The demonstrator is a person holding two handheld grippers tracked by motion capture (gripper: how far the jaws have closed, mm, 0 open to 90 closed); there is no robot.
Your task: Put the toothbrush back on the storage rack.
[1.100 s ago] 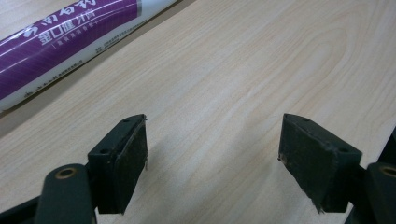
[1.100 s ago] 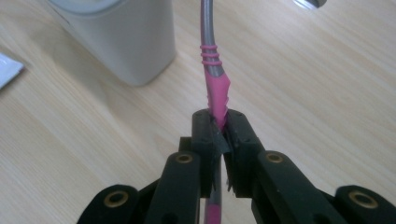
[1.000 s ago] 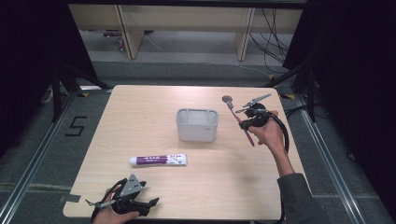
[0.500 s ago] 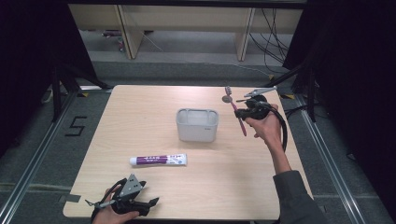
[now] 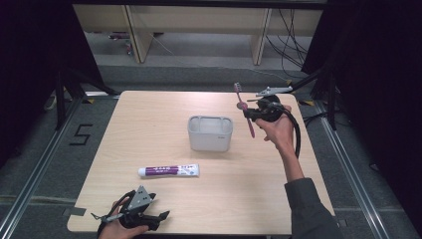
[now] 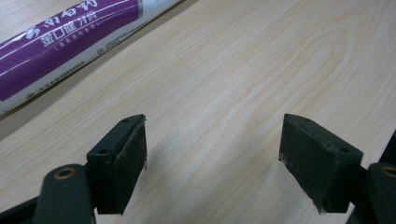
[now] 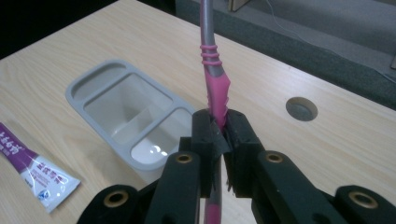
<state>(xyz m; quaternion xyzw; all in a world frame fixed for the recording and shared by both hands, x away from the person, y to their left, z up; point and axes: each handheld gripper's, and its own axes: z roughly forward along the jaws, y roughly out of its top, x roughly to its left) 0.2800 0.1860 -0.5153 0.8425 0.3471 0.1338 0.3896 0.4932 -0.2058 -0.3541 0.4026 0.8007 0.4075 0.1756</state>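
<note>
A pink-and-grey toothbrush is held upright right of the grey 3-compartment holder; a purple-and-white toothpaste tube lies nearer.

White Chinese characters are running along the purple band of the toothpaste tube, with smaller print beneath, too fine to read. A black "5" is showing on the floor left of the table.

The table was pale wood-grain laminate, smooth and matt. The holder looked like grey matt plastic with a glossier inside, the toothpaste tube glossy white-and-purple plastic. The toothbrush had a smooth grey handle with pink rubbery grip, and the left gripper had black matt pads with rough, frayed edges.
</note>
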